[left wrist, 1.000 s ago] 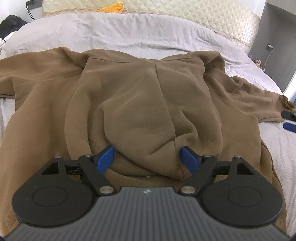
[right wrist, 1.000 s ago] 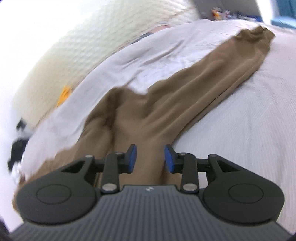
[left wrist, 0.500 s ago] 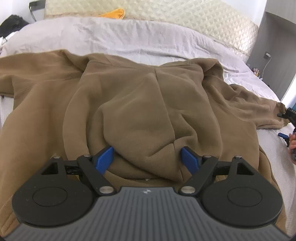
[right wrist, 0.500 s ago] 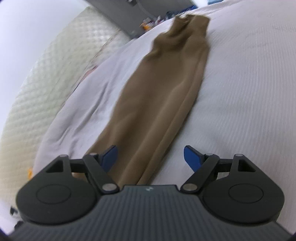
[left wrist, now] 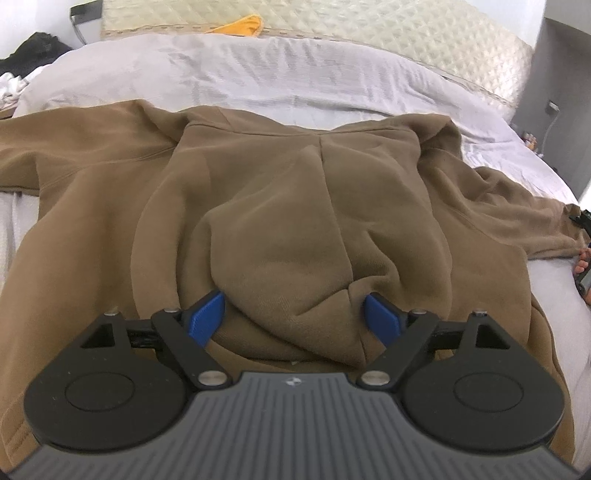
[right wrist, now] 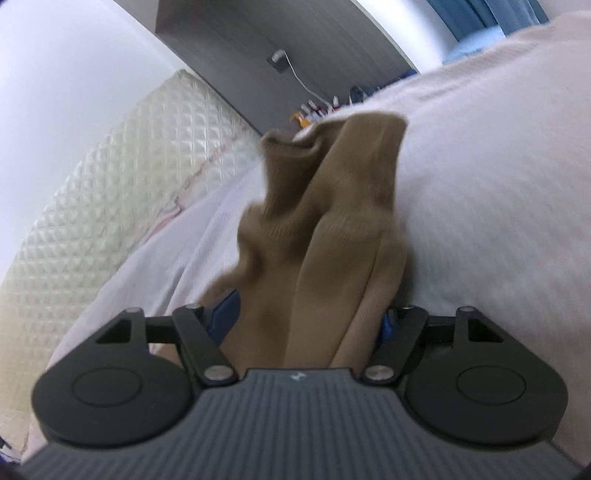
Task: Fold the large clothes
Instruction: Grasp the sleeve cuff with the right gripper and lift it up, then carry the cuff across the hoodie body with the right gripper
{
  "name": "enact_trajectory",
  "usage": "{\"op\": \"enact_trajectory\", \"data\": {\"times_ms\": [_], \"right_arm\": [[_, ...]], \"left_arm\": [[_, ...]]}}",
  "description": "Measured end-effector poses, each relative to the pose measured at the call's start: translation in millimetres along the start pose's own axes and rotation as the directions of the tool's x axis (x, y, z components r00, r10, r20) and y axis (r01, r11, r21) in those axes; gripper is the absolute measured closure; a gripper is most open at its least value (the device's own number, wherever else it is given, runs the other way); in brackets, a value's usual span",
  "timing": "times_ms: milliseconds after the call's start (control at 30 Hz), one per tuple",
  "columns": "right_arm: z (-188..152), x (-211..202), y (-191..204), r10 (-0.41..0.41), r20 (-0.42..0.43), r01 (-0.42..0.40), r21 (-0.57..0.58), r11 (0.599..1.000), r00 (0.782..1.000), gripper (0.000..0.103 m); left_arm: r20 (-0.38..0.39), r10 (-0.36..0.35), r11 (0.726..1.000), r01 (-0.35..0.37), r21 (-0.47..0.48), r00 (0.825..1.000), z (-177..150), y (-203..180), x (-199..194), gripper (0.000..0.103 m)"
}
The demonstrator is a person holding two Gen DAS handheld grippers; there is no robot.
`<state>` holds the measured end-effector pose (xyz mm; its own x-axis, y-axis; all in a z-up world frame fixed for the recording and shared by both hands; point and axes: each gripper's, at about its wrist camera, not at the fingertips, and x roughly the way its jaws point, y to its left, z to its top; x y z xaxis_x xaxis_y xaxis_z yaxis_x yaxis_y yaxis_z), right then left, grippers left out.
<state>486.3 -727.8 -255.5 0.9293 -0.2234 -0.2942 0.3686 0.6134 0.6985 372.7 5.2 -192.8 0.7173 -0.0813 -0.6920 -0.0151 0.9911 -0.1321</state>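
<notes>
A brown hoodie lies spread on the bed, its hood folded down over the body. My left gripper stands over the hood's tip with its jaws wide and opening slightly. The hood's bulk sits between the blue pads without being squeezed. The hoodie's right sleeve runs out to the right edge, where a hand shows. In the right wrist view, my right gripper straddles that sleeve near its ribbed cuff. Its jaws are closing, and the fabric fills the gap and hides most of the pads.
The grey-white bed sheet surrounds the hoodie. A quilted cream headboard with an orange cloth stands behind. Dark clothes lie at the far left. A grey wall with a charger and small bedside items stand beyond the cuff.
My right gripper slid along the sleeve from near the shoulder out to the cuff, opening wide, then narrowing around the fabric. The left gripper has stayed over the hood. A hand has come in at the right edge.
</notes>
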Motion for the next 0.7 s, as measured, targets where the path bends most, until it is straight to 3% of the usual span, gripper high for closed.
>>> {"op": "enact_trajectory", "data": {"times_ms": [67, 133, 267, 567, 700], "right_arm": [[12, 13, -6, -0.019, 0.013, 0.019, -0.005, 1.000, 1.000, 0.045], [22, 23, -12, -0.023, 0.009, 0.023, 0.003, 1.000, 1.000, 0.049], [30, 40, -6, -0.032, -0.027, 0.030, -0.066, 0.997, 0.999, 0.073], [56, 6, 26, -0.048, 0.058, 0.057, -0.164, 0.985, 0.997, 0.080], [78, -20, 60, -0.058, 0.088, 0.078, -0.240, 0.968, 0.994, 0.080]], "left_arm": [[0.001, 0.015, 1.000, -0.015, -0.015, 1.000, 0, -2, -1, 0.016], [0.005, 0.033, 0.999, -0.033, -0.020, 0.999, -1, -5, -2, 0.016], [0.014, 0.057, 0.998, -0.057, -0.013, 0.998, -1, -10, -1, 0.016], [0.014, 0.046, 0.999, -0.046, -0.018, 0.999, 0, -7, 1, 0.015], [0.012, 0.026, 0.999, -0.026, -0.031, 1.000, 3, -2, 1, 0.015]]}}
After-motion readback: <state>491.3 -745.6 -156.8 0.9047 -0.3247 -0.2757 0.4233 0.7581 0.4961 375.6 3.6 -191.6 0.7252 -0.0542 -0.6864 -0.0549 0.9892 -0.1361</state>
